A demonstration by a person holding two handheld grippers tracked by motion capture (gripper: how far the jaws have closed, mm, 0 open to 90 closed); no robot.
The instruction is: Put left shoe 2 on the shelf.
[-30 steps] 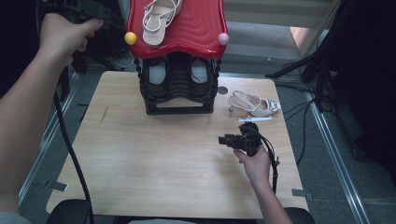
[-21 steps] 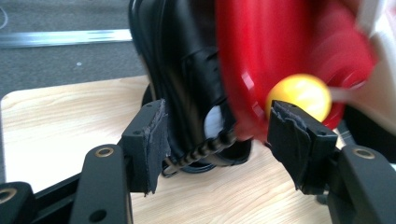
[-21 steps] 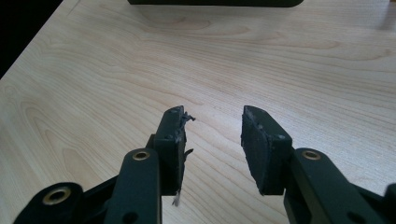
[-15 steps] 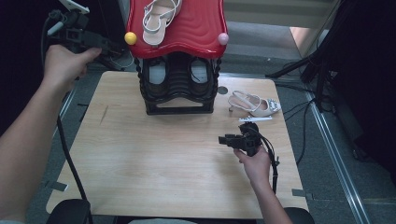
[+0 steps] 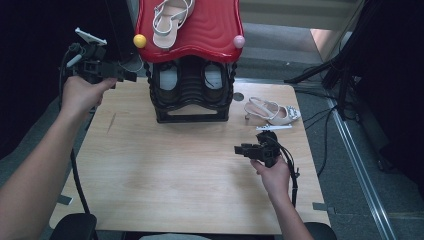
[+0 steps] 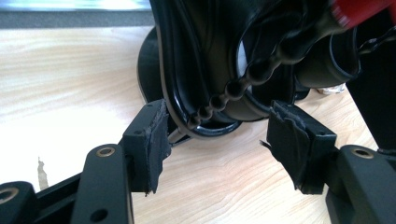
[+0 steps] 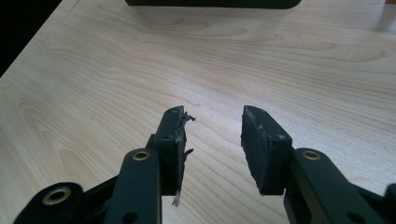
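Observation:
A black shoe rack with a wavy red top stands at the table's back middle. A beige strappy sandal lies on the red top. Pale shoes sit inside the rack. My left gripper hovers at the rack's upper left side; in the left gripper view it is open, with the rack's beaded black edge just beyond the jaws. My right gripper is low over the table's right part and stands open with nothing between its jaws.
A light heeled sandal lies on the wooden table to the right of the rack. A yellow knob and a pink knob mark the red top's front corners. Tripod legs and cables stand beyond the right edge.
My left gripper has come down and to the right, from off the table's left corner to the rack's left side. The right gripper has stayed still.

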